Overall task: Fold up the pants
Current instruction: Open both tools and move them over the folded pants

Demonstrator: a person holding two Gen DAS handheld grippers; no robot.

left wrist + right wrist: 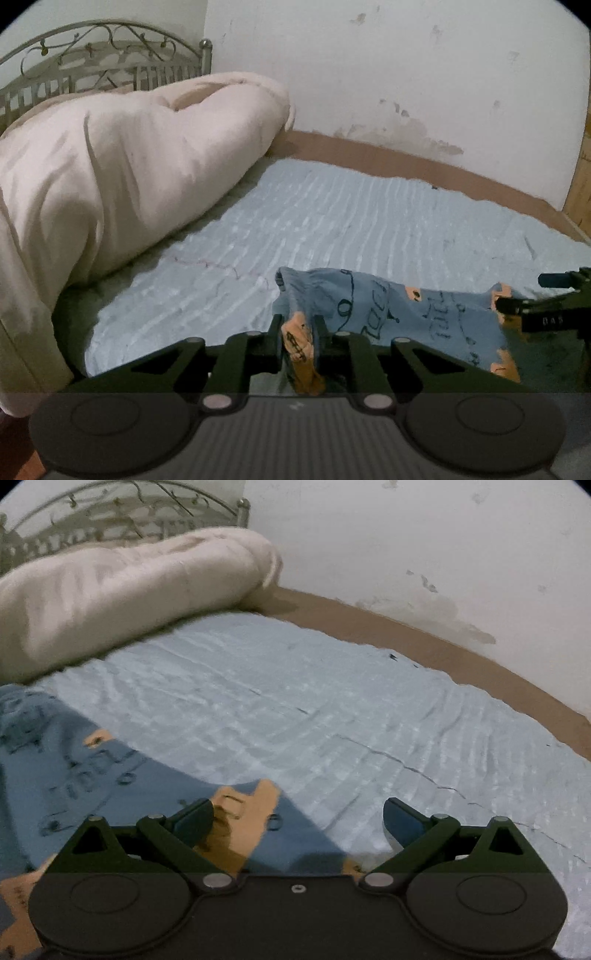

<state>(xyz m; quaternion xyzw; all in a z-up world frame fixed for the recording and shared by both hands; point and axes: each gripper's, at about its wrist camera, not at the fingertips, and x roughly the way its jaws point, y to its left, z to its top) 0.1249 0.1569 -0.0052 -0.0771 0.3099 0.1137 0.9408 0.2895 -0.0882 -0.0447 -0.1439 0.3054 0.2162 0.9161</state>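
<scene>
The pants (399, 314) are blue with dark printed letters and orange patches, lying on the light blue bedsheet (332, 221). My left gripper (298, 332) is shut on an orange-and-blue edge of the pants, the cloth bunched between its jaws. In the right wrist view the pants (92, 775) spread to the left and under the gripper. My right gripper (298, 821) is open, jaws wide apart, just above an orange patch (243, 812) at the cloth's corner. The right gripper also shows at the right edge of the left wrist view (546, 302).
A rolled cream duvet (122, 177) lies at the head of the bed in front of a metal headboard (103, 55). A brown mattress border (406, 162) runs along the stained white wall (406, 74). The sheet (332, 709) stretches far and right.
</scene>
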